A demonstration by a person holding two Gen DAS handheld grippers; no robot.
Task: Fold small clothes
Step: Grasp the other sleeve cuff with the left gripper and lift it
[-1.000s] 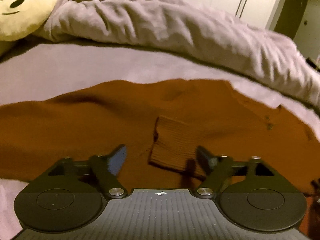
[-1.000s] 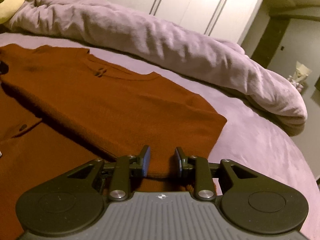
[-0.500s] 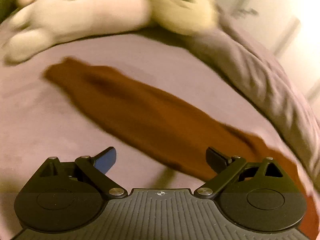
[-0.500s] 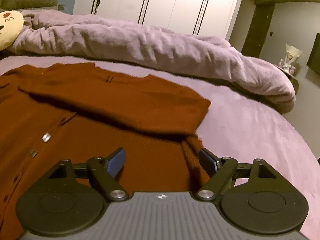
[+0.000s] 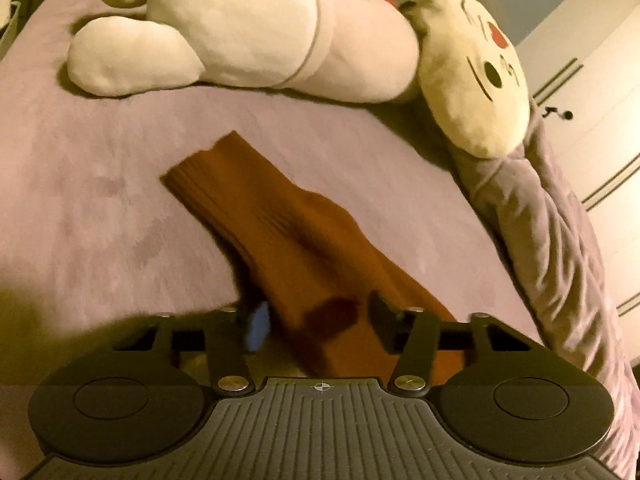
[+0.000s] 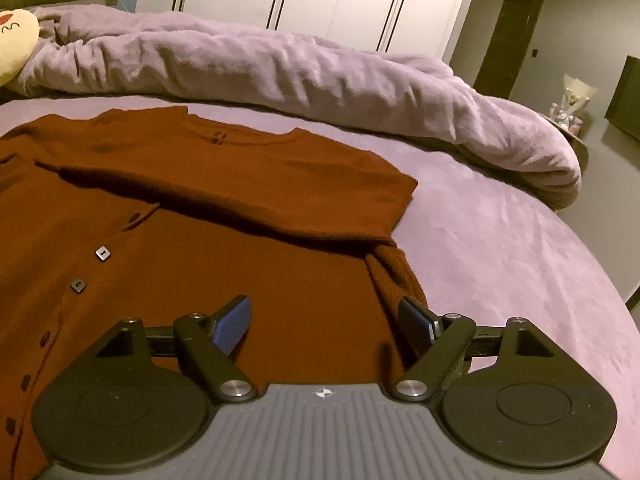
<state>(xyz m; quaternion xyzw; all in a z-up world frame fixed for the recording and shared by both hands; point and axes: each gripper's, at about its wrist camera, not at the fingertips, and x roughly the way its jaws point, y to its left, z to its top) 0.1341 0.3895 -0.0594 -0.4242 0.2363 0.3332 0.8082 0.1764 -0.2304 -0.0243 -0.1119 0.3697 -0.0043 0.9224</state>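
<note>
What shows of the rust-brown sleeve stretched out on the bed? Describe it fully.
The sleeve is rust-brown ribbed knit, ending in a squared cuff. It lies flat and diagonal on the lilac bedsheet, cuff toward the plush toys, touching neither. Its near part runs between the fingers of the left gripper, whose jaws have just been closing around it; a pinch is not clear.

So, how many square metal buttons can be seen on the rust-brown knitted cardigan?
2: one square metal button beside the front opening, another just below-left of it. More may be hidden under the folded sleeve.
</note>
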